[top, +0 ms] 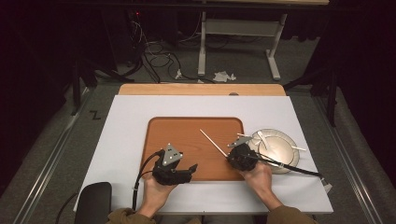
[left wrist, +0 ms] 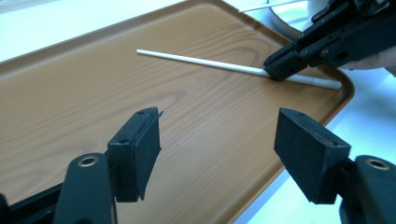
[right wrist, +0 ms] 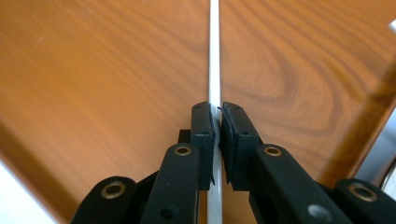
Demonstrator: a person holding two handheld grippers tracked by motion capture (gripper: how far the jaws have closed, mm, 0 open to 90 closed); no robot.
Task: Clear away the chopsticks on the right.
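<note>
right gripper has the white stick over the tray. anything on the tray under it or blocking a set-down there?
Nothing visible. The right gripper is shut on the white stick above the wooden tray, whose surface looks bare. The left gripper hangs open over the tray's near part, apart from the stick. The plate with other sticks sits off the tray's right edge.

A camera above me looks forward and down on the worktop (top: 126,140); my two jaw cameras sit close over the tray (left wrist: 70,93) (all three share it).

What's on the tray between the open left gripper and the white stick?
Nothing: in the left gripper view, bare wooden tray runs from the left gripper to the white stick, which the right gripper pinches.
</note>
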